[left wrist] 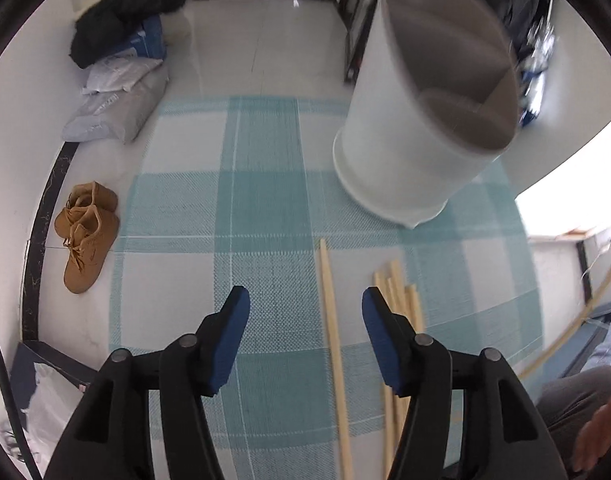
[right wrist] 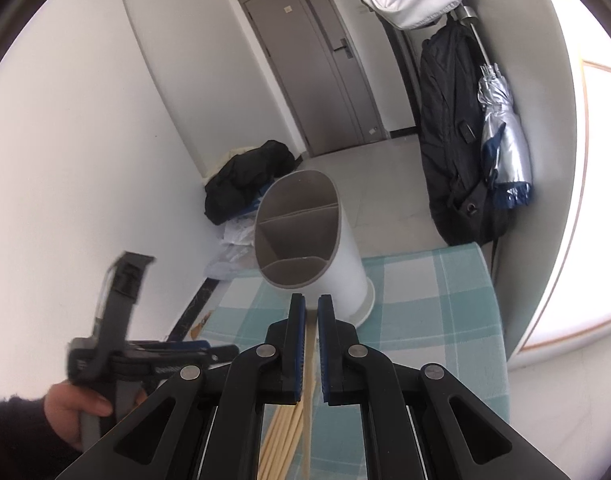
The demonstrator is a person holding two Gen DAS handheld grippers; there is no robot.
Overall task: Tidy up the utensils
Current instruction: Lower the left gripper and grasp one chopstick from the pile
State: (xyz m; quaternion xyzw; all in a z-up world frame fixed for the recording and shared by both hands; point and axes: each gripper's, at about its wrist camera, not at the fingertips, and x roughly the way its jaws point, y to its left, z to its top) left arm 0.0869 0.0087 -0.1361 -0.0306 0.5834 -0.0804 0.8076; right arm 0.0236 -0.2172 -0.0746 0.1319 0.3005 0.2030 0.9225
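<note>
Upright on the teal-and-white checked cloth (left wrist: 265,200) of the tabletop stands a white utensil holder (right wrist: 337,276), its grey inside split into three compartments; all three look bare as far as the views reach. Just in front of the holder's base lies a bundle of pale wooden chopsticks (left wrist: 401,300), with a single chopstick (left wrist: 331,320) beside the bundle on the side away from the holder. The left claw (left wrist: 305,300) hangs over the cloth near that single stick, its blue pads apart with nothing between them. The right claw (right wrist: 311,308) points at the holder's base, pads nearly together; whether they pinch a chopstick cannot be told. Beyond the holder, on the floor, lie a black garment (right wrist: 245,176), plastic bags (left wrist: 117,108) and tan boots (left wrist: 87,232).
</note>
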